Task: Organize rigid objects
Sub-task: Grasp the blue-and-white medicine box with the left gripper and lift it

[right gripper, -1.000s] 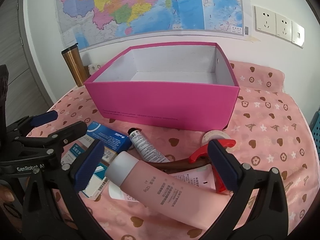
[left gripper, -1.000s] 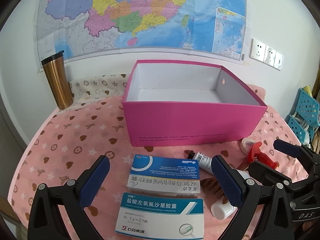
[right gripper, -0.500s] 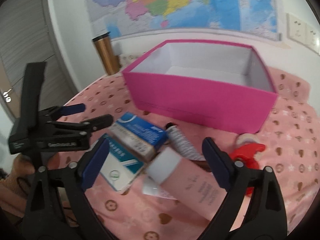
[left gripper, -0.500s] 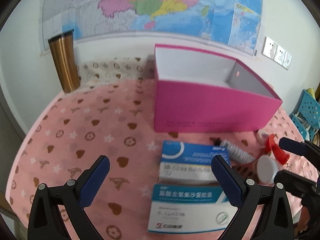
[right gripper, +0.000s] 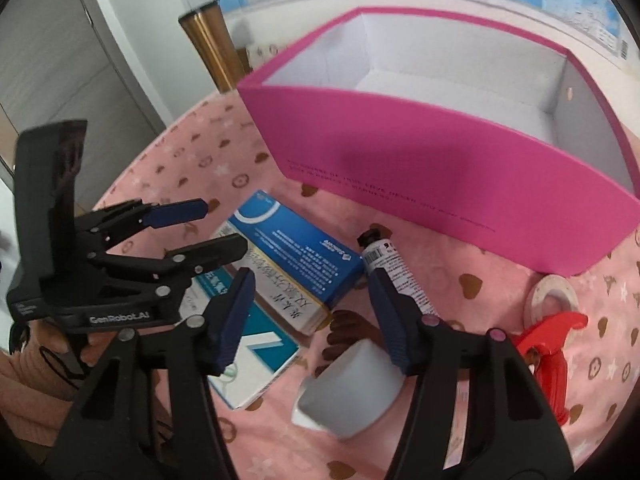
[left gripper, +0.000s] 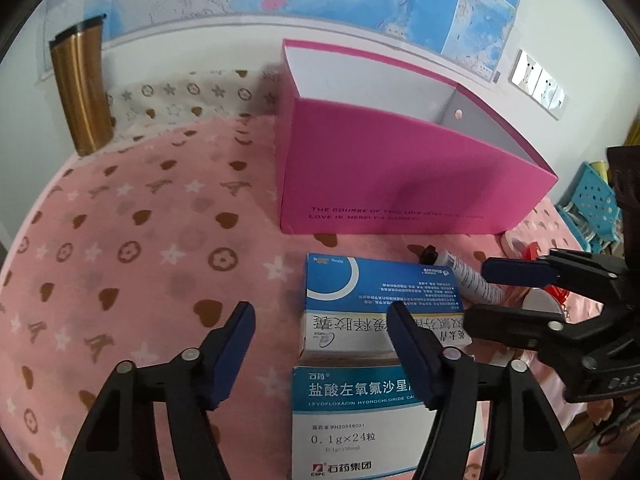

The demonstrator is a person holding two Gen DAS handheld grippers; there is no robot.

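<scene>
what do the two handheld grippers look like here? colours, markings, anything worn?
Both are black plastic scissor-style frames with silver rivets at the pivots and dark blue ribbed pads on the fingers. The left gripper carries white "GenRobot.AI" lettering on its body and a black block on top; the right gripper shows white "DAS" letters. A thin black cable and a pink knitted sleeve show below the left one.

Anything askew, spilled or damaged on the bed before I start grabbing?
Nothing spilled or damaged. The pink box stands upright with nothing visible inside. The two medicine boxes, small tube and tape roll just lie loose at mixed angles on the blanket, unsorted.
</scene>
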